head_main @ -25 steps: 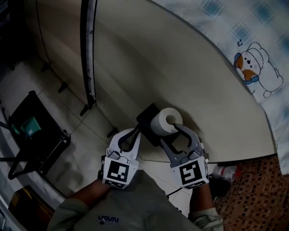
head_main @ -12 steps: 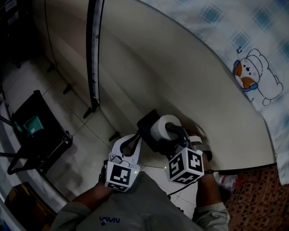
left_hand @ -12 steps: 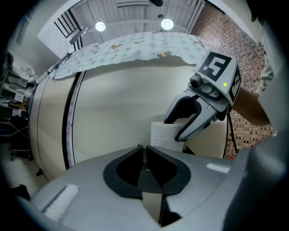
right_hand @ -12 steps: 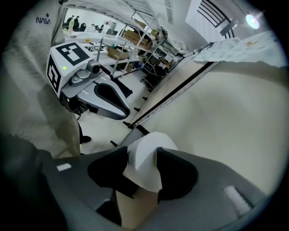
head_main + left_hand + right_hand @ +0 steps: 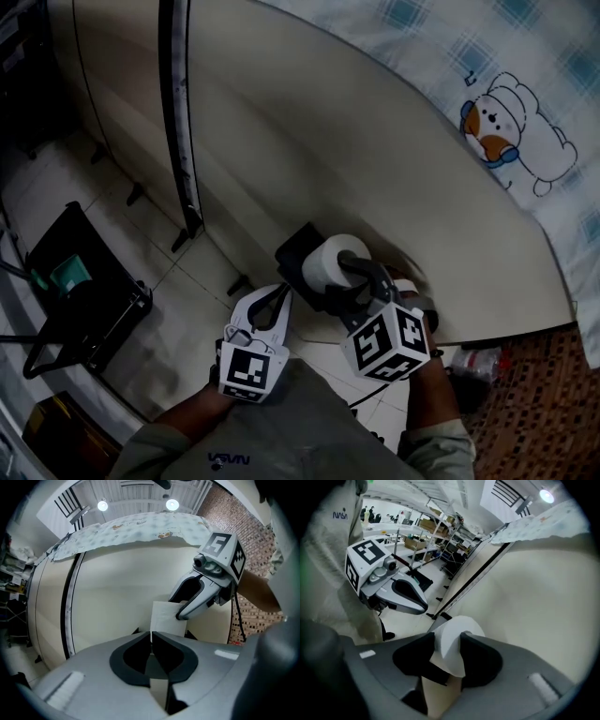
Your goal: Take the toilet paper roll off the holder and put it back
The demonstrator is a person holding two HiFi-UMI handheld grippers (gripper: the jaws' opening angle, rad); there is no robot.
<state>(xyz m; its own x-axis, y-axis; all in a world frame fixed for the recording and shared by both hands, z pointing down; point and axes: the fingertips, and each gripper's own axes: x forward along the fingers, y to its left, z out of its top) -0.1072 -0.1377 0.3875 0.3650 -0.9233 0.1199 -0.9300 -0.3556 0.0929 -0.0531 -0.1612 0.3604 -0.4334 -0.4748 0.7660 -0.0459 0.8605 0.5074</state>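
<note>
A white toilet paper roll (image 5: 326,262) sits on a black holder (image 5: 296,246) fixed low on the beige wall panel. My right gripper (image 5: 343,274) is turned on its side with the roll (image 5: 449,637) between its jaws. The jaws are closing, and both pads touch the paper. A loose sheet hangs down between them. My left gripper (image 5: 279,292) is shut and empty, just left of and below the roll. In the left gripper view the roll (image 5: 165,617) shows beyond the shut jaws, with the right gripper's finger (image 5: 199,603) against it.
A black strip (image 5: 174,112) runs up the curved beige panel (image 5: 309,141). A checked cloth with a cartoon animal (image 5: 506,131) hangs over its top. A black wire stand (image 5: 80,295) rests on the tiled floor at left. A plastic bottle (image 5: 469,360) lies at lower right.
My right gripper has rolled onto its side and moved in over the roll, its jaws narrowing onto it. The left gripper has stayed about where it was.
</note>
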